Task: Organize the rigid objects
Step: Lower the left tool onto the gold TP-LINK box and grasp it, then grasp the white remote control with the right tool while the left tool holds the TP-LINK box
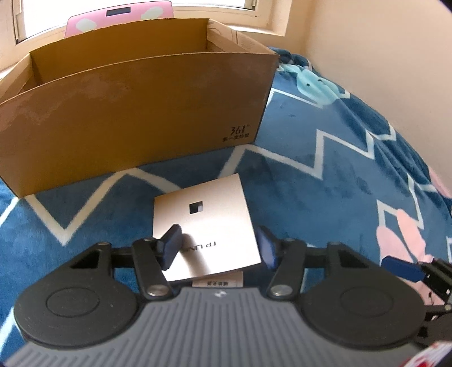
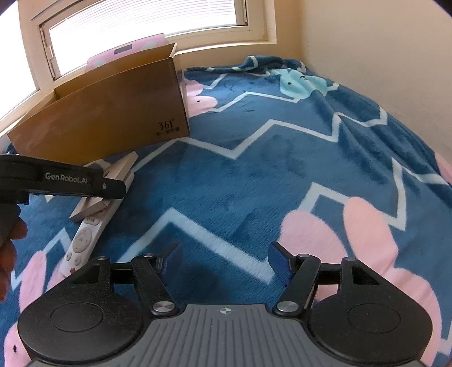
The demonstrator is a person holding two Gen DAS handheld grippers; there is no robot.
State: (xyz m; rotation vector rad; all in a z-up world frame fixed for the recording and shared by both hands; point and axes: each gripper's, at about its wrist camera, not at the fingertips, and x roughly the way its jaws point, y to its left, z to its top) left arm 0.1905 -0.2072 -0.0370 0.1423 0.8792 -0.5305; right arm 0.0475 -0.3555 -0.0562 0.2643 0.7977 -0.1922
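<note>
Left wrist view: left gripper [image 1: 219, 248], pads against both side edges of a flat champagne-coloured TP-LINK box [image 1: 206, 225], grasping it; box tilted, near end raised off the blue zigzag blanket [image 1: 325, 180], just in front of the open brown cardboard box [image 1: 135, 118] marked 361°. Pink bathroom scale [image 1: 118, 14] leaning behind the carton, under the window. Right wrist view: right gripper [image 2: 224, 262], jaws parted with nothing between them, hovering over bare blanket. White remote control [image 2: 80, 242] lies on the blanket at left, just beside the TP-LINK box. A hand [image 2: 10, 248] shows at the left edge.
</note>
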